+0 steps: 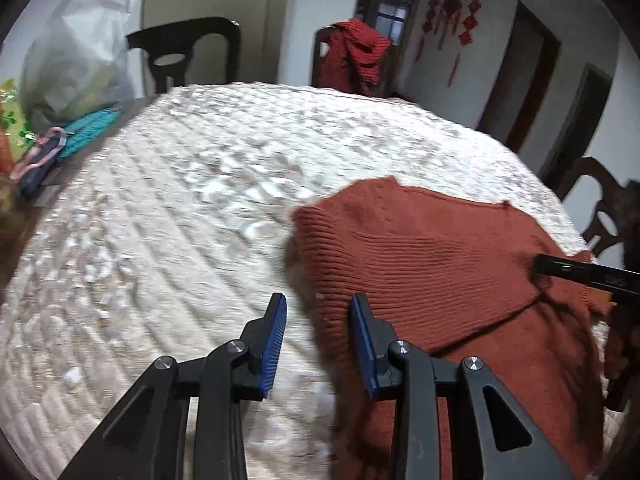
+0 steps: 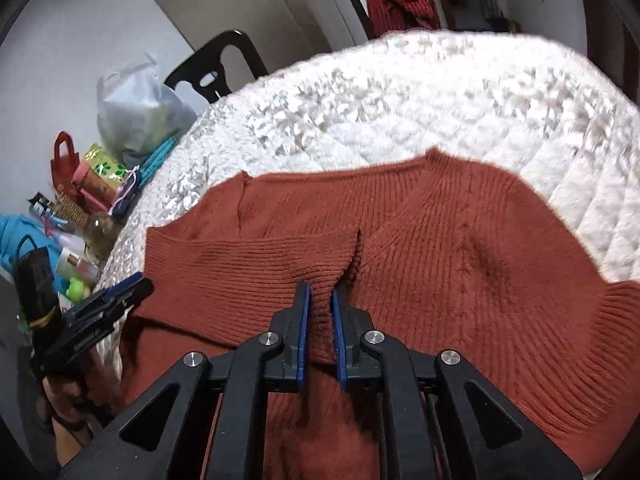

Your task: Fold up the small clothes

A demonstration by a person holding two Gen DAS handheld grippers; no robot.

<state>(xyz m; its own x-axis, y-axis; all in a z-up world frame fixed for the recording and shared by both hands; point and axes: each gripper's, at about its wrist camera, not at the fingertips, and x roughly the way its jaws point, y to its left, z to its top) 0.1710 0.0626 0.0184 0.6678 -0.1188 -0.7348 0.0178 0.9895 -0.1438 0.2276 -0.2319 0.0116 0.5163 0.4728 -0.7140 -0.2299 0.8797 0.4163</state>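
A rust-red ribbed knit sweater (image 1: 420, 248) lies on the white quilted table cover (image 1: 180, 220), partly folded over itself. My left gripper (image 1: 319, 300) hovers open over the sweater's left edge; its right pad is above the knit and its left pad above the quilt. In the right wrist view the sweater (image 2: 500, 280) fills the middle, and my right gripper (image 2: 319, 294) is shut on a raised fold of the ribbed knit. The right gripper (image 1: 540, 270) also shows at the right edge of the left wrist view. The left gripper (image 2: 138, 284) appears at the sweater's left side.
Dark wooden chairs (image 1: 184, 52) ring the table; one holds a red checked garment (image 1: 356, 56). A plastic bag (image 2: 136, 116), a teal item (image 1: 90, 132), small gift bags and bottles (image 2: 80, 208) crowd the table's left side. A hand (image 2: 68, 392) holds the left gripper.
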